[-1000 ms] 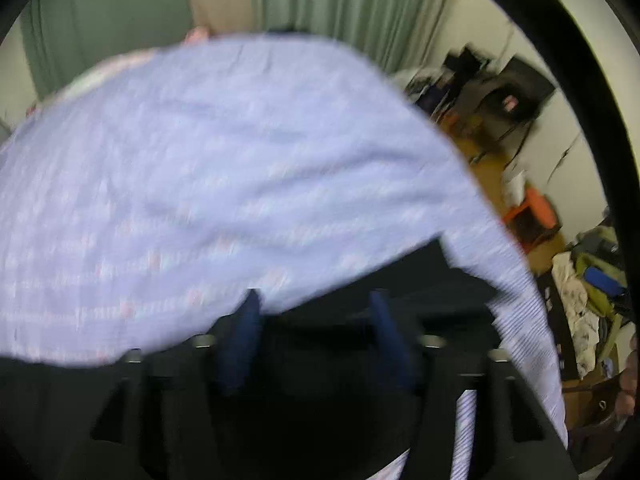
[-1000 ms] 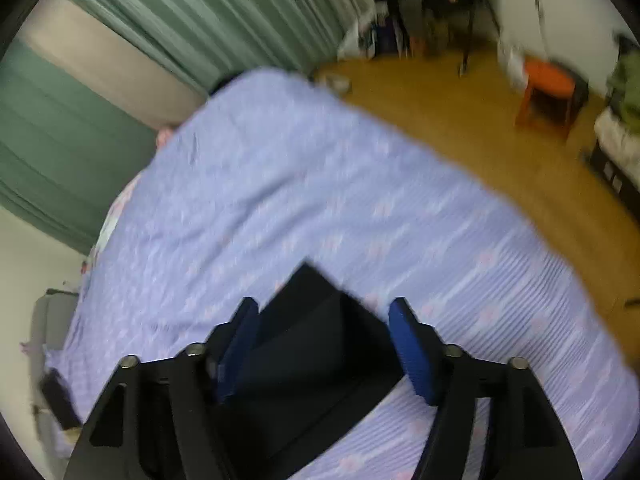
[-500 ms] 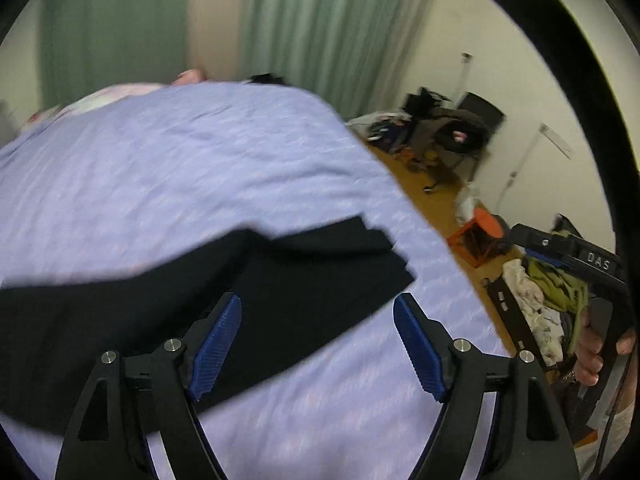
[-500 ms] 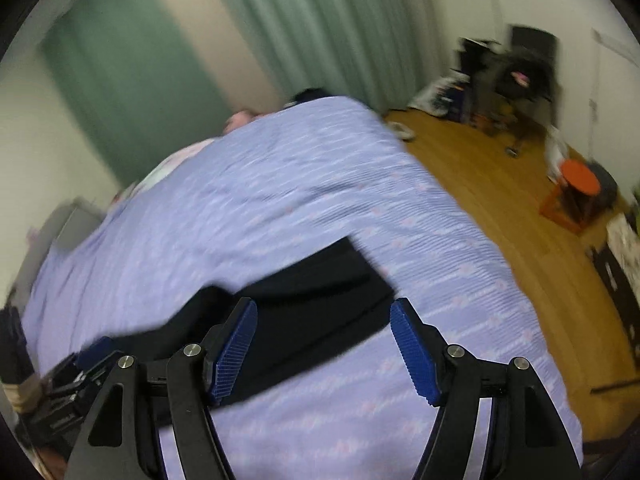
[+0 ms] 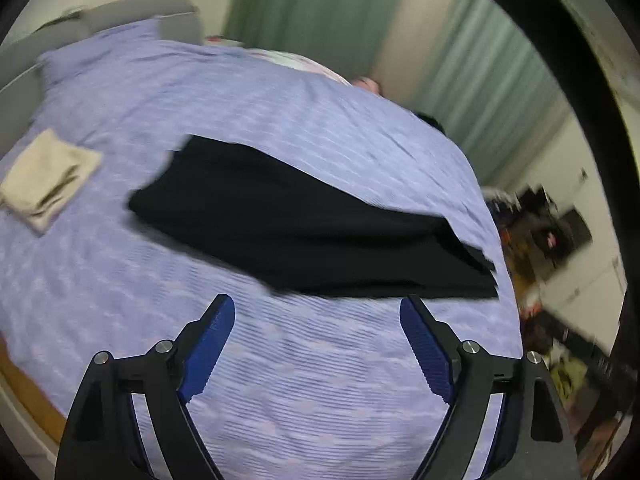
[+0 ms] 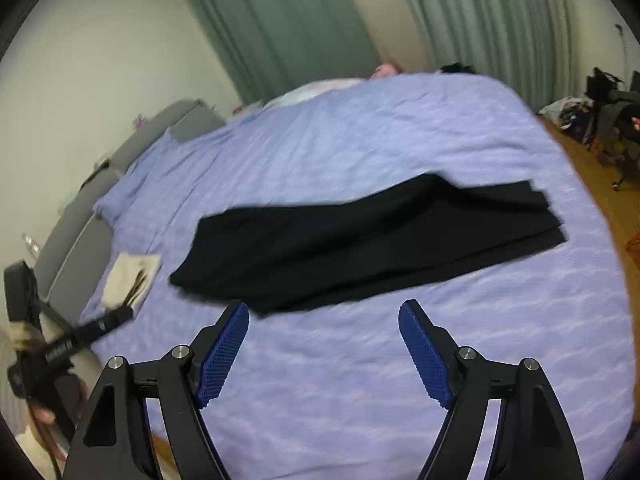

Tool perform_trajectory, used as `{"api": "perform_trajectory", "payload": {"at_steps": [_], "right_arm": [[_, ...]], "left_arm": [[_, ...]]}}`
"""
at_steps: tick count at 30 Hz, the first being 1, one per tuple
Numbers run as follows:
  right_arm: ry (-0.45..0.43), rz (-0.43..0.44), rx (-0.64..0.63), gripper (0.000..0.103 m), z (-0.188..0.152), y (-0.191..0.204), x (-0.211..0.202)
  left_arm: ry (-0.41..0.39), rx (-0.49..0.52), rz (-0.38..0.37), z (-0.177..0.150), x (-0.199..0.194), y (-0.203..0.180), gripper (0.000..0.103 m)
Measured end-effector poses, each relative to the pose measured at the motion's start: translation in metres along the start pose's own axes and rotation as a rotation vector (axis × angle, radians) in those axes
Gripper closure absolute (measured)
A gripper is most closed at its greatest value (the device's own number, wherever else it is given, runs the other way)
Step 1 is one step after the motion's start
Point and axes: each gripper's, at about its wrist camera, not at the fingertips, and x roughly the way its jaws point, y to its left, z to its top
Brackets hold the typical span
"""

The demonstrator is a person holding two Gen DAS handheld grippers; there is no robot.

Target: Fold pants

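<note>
Black pants (image 5: 304, 224) lie flat and lengthwise across the lilac bedspread (image 5: 280, 380), one leg laid over the other; in the right wrist view the pants (image 6: 360, 240) stretch from centre left to the right. My left gripper (image 5: 316, 320) hovers above the bed short of the pants' near edge, its jaws opening with nothing between them. My right gripper (image 6: 324, 328) also hangs back from the pants, jaws opening and empty. The other hand-held gripper (image 6: 60, 344) shows at the right wrist view's left edge, held in a hand.
A folded cream cloth (image 5: 44, 180) lies on the bed left of the pants, cream cloth (image 6: 128, 280) near the grey headboard (image 6: 80, 208). Green curtains (image 6: 480, 20) hang behind. Wooden floor (image 6: 600, 184) with clutter lies to the right of the bed.
Both grippers let go of the black pants and pulled back and up. The pants now lie spread on the bed, and both pairs of jaws stand wider.
</note>
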Motion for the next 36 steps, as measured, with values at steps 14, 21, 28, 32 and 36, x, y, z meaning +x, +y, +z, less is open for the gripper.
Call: {"api": "perform_trajectory", "payload": {"at_steps": [14, 21, 28, 32, 36], "right_arm": [[0.103, -0.155, 0.021, 0.025, -0.044, 0.202, 0.128], [0.163, -0.198, 0.061, 0.025, -0.033, 0.225, 0.219], [0.174, -0.212, 0.156, 0.025, 0.004, 0.223, 0.305], [0.174, -0.223, 0.151, 0.025, 0.02, 0.225, 0.335], [0.166, -0.264, 0.112, 0.025, 0.022, 0.233, 0.346]], "left_arm": [[0.055, 0.082, -0.079, 0.089, 0.07, 0.203, 0.015], [0.131, 0.136, -0.188, 0.137, 0.17, 0.237, 0.028], [0.209, 0.211, -0.238, 0.189, 0.282, 0.248, 0.042], [0.238, 0.237, -0.228, 0.205, 0.331, 0.249, 0.048], [0.242, 0.292, -0.201, 0.213, 0.357, 0.242, 0.048]]}}
